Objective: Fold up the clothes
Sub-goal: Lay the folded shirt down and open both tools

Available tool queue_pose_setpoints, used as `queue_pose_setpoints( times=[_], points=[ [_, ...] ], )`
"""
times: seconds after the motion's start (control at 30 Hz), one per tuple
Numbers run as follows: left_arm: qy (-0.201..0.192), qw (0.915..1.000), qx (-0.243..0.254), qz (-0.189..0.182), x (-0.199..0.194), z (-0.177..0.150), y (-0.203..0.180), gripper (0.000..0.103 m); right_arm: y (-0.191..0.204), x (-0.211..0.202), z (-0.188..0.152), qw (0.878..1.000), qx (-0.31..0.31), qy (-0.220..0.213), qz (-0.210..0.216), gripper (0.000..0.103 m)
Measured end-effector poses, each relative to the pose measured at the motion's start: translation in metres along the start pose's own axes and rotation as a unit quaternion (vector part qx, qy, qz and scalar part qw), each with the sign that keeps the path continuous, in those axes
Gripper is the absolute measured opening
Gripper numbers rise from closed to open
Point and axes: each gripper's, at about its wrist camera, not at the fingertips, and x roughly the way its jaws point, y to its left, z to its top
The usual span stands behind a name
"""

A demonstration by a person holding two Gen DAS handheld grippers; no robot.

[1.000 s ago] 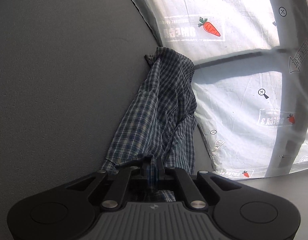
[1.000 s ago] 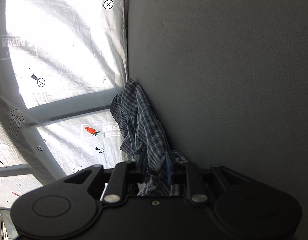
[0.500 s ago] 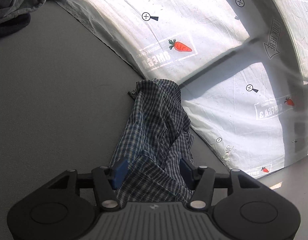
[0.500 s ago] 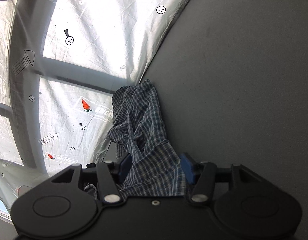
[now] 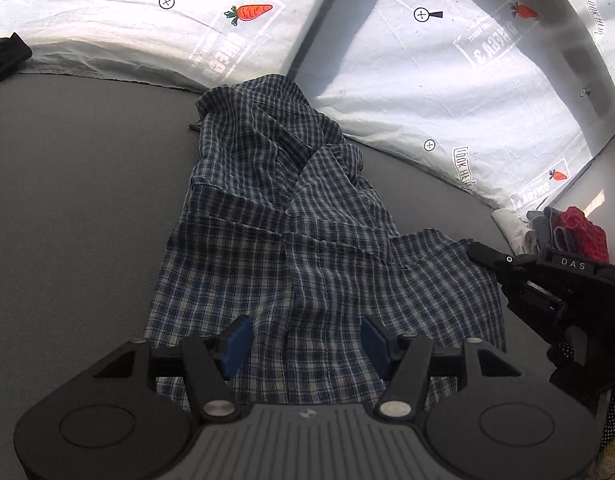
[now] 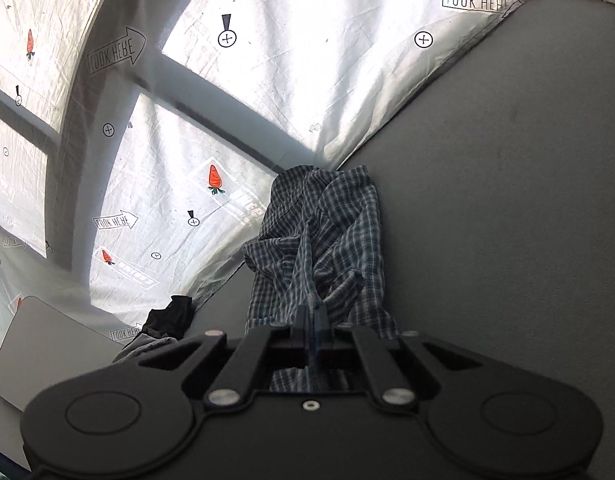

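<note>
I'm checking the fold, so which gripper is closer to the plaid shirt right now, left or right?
Right. The right gripper is shut on a pinch of the plaid shirt. The left gripper hovers open above the shirt's near edge, pads not pressing the cloth.

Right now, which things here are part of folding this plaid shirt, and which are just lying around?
In the job:
- plaid shirt
- left gripper, open above the shirt
- right gripper, shut on the shirt
- grey table

Lying about:
- red and grey clothes pile
- dark garment
- printed white sheet
</note>
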Motion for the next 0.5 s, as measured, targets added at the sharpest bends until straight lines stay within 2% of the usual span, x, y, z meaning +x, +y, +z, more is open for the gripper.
queue_pose_setpoints(
  times=[0.1,0.23,0.27,0.37,0.43,0.5],
  points=[
    [0.014,0.9994,0.025,0.019,0.01,-0.006,-0.006,0.061,0.002,0.008,0.006,1.0,-0.015,-0.001,-0.016,0.002],
    [0.045,0.9962,0.035,0.065,0.035,-0.017,-0.004,0.062,-0.012,0.019,0.0,0.997,-0.002,0.04,-0.06,0.006],
    [0.047,0.9963,0.031,0.065,0.037,-0.017,-0.002,0.062,-0.017,0.014,-0.002,0.997,0.01,0.041,-0.064,0.011],
    [0.048,0.9969,0.01,0.062,0.039,-0.016,0.005,0.066,-0.03,0.001,-0.008,0.995,0.047,0.045,-0.078,0.058],
    [0.048,0.9967,0.013,0.064,0.038,-0.017,0.004,0.069,-0.047,-0.013,-0.018,0.991,0.121,0.039,-0.049,0.058],
    [0.048,0.9964,0.02,0.067,0.038,-0.018,0.001,0.072,-0.065,-0.026,-0.028,0.979,0.201,0.03,-0.013,0.063]
  ],
)
